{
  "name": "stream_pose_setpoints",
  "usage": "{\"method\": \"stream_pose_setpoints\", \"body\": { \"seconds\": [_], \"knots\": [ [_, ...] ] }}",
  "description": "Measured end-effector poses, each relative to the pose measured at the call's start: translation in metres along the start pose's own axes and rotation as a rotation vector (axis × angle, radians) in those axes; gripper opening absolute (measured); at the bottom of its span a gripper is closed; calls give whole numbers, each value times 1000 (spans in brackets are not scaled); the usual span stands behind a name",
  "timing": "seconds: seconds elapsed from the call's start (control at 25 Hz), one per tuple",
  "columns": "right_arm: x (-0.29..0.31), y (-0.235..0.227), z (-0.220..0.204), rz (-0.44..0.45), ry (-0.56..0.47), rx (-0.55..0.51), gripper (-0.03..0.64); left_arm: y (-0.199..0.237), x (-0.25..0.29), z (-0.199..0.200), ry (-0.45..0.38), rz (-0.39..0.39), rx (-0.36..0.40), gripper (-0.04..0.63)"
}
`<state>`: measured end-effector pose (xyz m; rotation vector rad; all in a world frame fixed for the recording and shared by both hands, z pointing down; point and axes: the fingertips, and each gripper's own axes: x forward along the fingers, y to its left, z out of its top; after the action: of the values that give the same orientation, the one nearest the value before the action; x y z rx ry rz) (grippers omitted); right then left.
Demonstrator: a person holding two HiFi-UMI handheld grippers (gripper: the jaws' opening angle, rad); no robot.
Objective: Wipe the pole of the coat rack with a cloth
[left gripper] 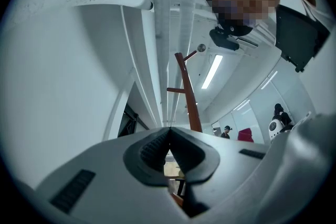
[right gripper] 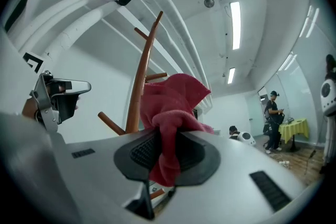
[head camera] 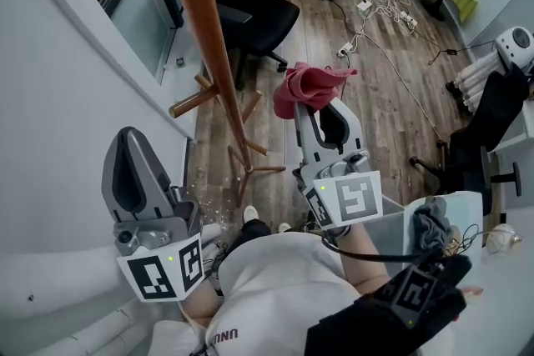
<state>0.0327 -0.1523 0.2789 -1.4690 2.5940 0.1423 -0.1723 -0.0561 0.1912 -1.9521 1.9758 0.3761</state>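
The coat rack's brown wooden pole (head camera: 205, 29) rises from the floor in the head view, with pegs and feet (head camera: 250, 164) lower down. My right gripper (head camera: 315, 107) is shut on a red cloth (head camera: 307, 86), which bunches out past its tips, just right of the pole and apart from it. In the right gripper view the red cloth (right gripper: 170, 107) is pinched between the pads, with the pole (right gripper: 142, 81) behind it. My left gripper (head camera: 131, 152) stands left of the pole, shut on nothing. In the left gripper view the pole (left gripper: 189, 97) shows beyond the closed jaws.
A black office chair (head camera: 254, 17) stands behind the rack. Cables and power strips (head camera: 380, 12) lie on the wood floor. A grey wall (head camera: 58, 112) runs along the left. A dark chair (head camera: 484, 146) is at the right. Other people (right gripper: 273, 118) stand far off.
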Motion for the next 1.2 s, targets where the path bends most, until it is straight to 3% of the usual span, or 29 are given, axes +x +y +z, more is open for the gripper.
{"method": "stream_pose_setpoints", "body": {
  "seconds": [0.48, 1.2],
  "knots": [
    [23, 15, -76, 39, 174, 43, 74, 14, 4, -17, 61, 25, 24, 15],
    [46, 39, -151, 103, 361, 48, 74, 42, -2, -31, 128, 87, 55, 15]
  ]
}}
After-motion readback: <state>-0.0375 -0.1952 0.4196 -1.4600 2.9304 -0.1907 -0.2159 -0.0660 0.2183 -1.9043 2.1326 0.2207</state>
